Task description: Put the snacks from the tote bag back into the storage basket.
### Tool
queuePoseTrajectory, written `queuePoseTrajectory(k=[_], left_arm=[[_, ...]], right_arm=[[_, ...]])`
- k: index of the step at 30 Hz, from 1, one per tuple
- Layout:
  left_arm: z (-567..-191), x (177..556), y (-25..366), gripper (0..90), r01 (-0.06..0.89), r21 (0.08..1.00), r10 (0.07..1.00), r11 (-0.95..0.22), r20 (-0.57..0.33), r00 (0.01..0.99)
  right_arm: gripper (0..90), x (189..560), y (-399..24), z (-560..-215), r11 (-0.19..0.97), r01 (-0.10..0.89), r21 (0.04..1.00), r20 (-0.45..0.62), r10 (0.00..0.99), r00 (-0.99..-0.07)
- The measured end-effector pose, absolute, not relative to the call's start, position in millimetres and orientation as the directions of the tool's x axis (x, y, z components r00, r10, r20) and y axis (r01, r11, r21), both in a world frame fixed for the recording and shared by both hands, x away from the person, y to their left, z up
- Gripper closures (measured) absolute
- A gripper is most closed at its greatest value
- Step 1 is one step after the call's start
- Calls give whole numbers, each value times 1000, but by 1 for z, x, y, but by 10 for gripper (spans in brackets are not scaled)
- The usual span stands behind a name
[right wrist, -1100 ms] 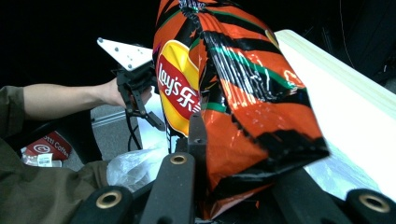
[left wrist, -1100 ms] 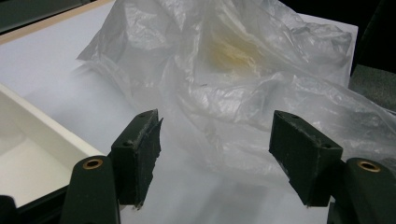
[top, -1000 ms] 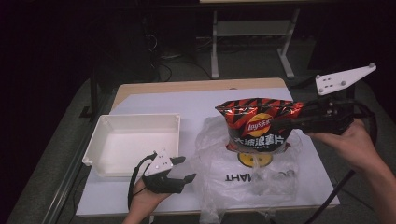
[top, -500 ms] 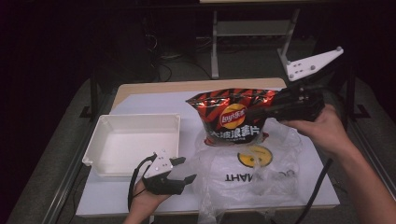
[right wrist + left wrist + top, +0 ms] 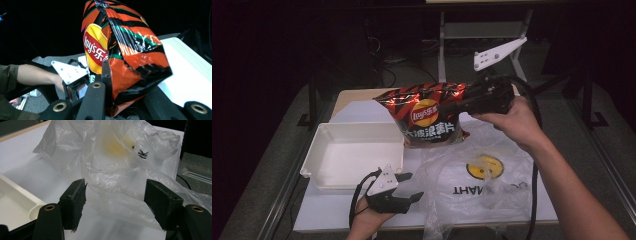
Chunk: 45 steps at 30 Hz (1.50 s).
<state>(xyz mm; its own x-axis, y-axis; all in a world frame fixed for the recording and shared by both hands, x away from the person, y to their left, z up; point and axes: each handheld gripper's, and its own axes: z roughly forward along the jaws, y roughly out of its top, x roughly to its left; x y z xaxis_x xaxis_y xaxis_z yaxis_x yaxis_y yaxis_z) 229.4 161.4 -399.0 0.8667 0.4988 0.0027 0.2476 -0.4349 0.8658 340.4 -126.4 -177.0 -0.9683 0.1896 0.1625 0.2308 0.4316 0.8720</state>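
Observation:
A red, orange and black Lay's chip bag (image 5: 429,117) hangs in the air above the table's far middle, its lower left corner over the white tray (image 5: 319,150). My right gripper (image 5: 459,104) is shut on the bag's right edge; in the right gripper view the bag (image 5: 130,50) is pinched between the jaws of this gripper (image 5: 125,87). My left gripper (image 5: 413,186) rests near the table's front edge, open, its jaws pointing at the crumpled clear plastic bag (image 5: 482,185). In the left gripper view the plastic (image 5: 120,165) lies just beyond the gripper (image 5: 117,205).
The empty white tray (image 5: 15,205) sits at the table's left on a white mat (image 5: 362,112). The plastic bag carries a yellow logo and black lettering. Dark floor, cables and a metal stand (image 5: 447,35) lie behind the table.
My right gripper has carried the chip bag left and slightly up, from above the plastic bag toward the tray. The left gripper has stayed put.

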Motion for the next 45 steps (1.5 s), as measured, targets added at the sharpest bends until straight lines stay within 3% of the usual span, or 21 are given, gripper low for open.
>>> queuePoseTrajectory(k=[25, 45], left_arm=[[-405, 224, 158, 315, 245, 871, 500, -425, 0, 866], [-407, 226, 158, 306, 243, 861, 489, -446, 7, 872]], right_arm=[[811, 369, -62, -191, 465, 234, 854, 185, 150, -971], [816, 385, -38, -202, 470, 260, 843, 211, 155, -965]])
